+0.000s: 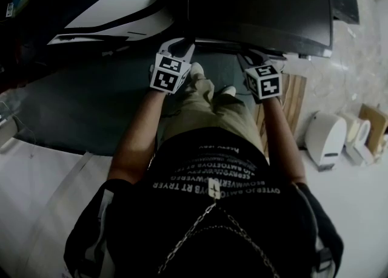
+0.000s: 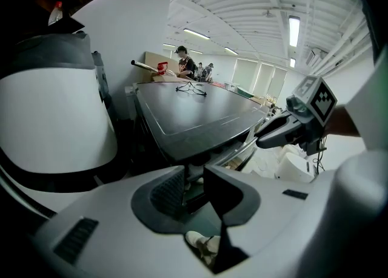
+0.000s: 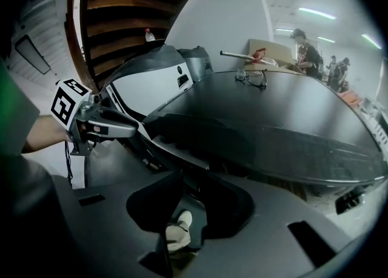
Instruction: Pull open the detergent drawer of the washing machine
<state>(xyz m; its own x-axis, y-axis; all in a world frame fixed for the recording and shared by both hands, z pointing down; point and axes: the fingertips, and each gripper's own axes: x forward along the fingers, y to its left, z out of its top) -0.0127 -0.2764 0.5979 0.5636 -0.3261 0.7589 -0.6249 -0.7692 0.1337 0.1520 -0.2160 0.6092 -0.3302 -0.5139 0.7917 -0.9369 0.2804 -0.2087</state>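
Both grippers up at the washer's front lip, gripping nothing
The left gripper [image 2: 194,187] and right gripper [image 3: 185,201] each stand slightly spread and empty; the washing machine [image 1: 260,3] lies straight ahead, its front edge running crosswise past both. I can't pick out the detergent drawer in that dark front, so neither hand looks nearer
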